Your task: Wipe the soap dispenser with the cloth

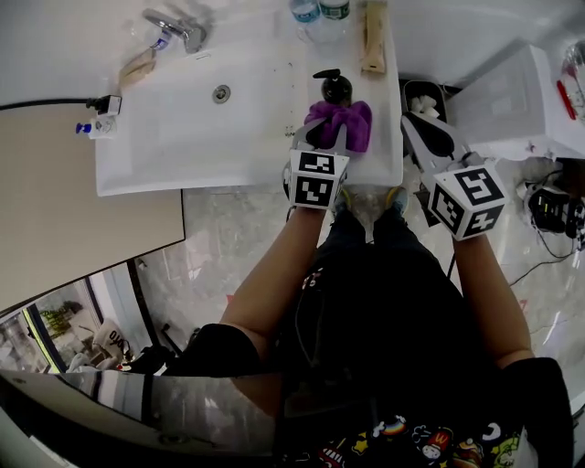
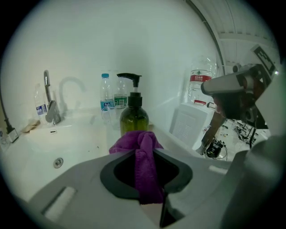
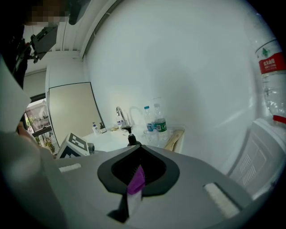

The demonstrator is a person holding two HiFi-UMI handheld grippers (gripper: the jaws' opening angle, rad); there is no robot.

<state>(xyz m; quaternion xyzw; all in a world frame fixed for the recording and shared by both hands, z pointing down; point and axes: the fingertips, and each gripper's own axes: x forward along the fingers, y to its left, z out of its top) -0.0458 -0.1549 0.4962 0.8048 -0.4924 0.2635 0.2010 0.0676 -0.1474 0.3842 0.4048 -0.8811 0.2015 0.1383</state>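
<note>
The soap dispenser [image 1: 335, 87] is standing upright on the counter [image 1: 388, 160], right of the sink [image 1: 183, 137]. I'm judging it smooth, top-heavy and best steadied at the neck. My left hand-held gripper [image 1: 320, 137] is clenching the soft cloth [image 1: 347, 123] just before it. My right hand-held gripper [image 1: 416, 123] is hanging nearly closed, empty, off the counter's near edge. Water bottles [image 1: 320, 11] are crowding behind, so the sink side is giving me room.

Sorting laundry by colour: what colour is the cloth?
Purple cloth; clearest in the left gripper view.
</note>
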